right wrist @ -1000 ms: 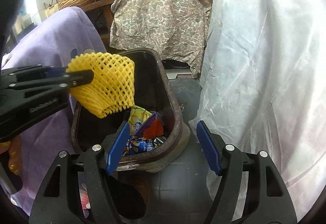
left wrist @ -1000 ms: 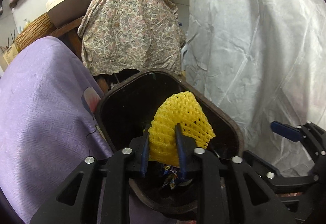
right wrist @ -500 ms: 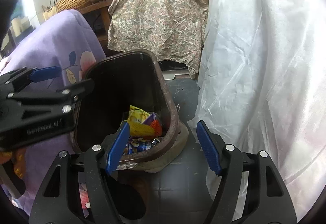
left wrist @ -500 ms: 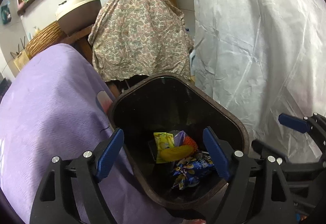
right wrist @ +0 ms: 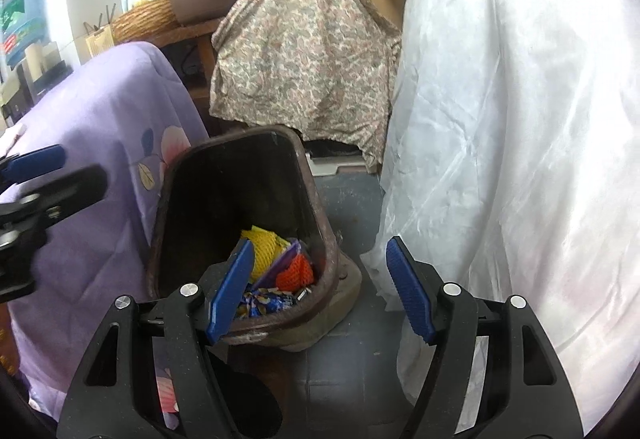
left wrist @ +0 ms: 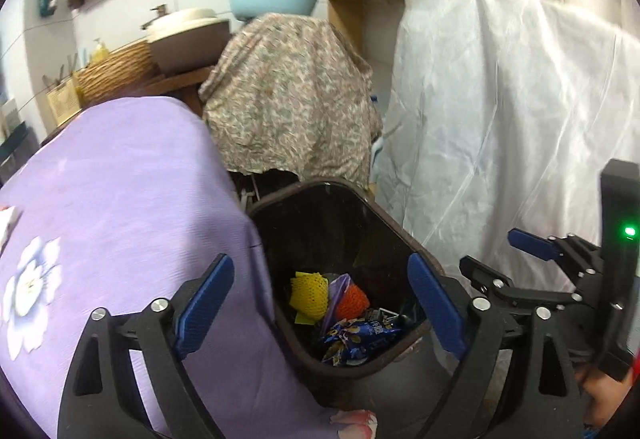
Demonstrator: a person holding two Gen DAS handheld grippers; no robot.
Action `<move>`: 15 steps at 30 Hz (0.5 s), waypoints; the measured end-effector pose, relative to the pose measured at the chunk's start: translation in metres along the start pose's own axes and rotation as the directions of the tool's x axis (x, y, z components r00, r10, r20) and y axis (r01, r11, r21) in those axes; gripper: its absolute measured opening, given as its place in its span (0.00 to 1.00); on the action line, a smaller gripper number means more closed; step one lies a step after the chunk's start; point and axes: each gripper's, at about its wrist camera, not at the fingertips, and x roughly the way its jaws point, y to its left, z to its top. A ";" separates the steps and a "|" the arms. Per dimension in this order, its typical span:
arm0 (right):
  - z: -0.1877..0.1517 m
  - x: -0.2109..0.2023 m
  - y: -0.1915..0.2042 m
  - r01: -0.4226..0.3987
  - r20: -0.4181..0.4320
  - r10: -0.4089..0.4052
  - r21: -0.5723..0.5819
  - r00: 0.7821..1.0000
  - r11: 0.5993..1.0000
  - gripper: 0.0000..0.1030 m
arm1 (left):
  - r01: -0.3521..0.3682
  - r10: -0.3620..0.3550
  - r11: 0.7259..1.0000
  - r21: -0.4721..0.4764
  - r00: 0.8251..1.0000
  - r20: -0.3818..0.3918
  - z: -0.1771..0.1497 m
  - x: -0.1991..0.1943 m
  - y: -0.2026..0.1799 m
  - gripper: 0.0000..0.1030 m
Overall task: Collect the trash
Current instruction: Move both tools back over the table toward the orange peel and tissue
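left gripper [left wrist: 320,303]: your jaws are opening, nothing between them; they hang above the near rim of the trash bin [left wrist: 404,235].
right gripper [right wrist: 320,287]: jaws parted wide, empty, over the bin's near right corner.
trash: yellow foam net [left wrist: 309,291] lies inside the bin on the pile, touching the orange net [left wrist: 354,297], blue snack wrapper [left wrist: 360,333] just in front.
step: drop looks done; no other trash shows in either view, so I can't tell what's left.
risk 1: bin is tilted, leaning toward the purple floral cloth [left wrist: 120,219]; bump the rim with a jaw and it may tip or spill.
risk 2: white plastic sheet [right wrist: 500,159] hangs just beside your right gripper; a swing right may snag it.
risk 3: both grippers sit near each other over the bin; crossing paths may clash.
edges: bin is hemmed in by purple cloth on the left, patterned cloth [left wrist: 292,95] behind, white sheet on the right.
open room: upward and back toward you; bare floor [right wrist: 340,379] right of the bin.
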 end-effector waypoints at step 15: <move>0.053 -0.043 0.090 -0.306 0.046 0.315 -0.141 0.948 0.942 0.80 | -0.248 0.258 0.965 -0.089 0.958 0.128 -0.005 -0.114 0.130 0.94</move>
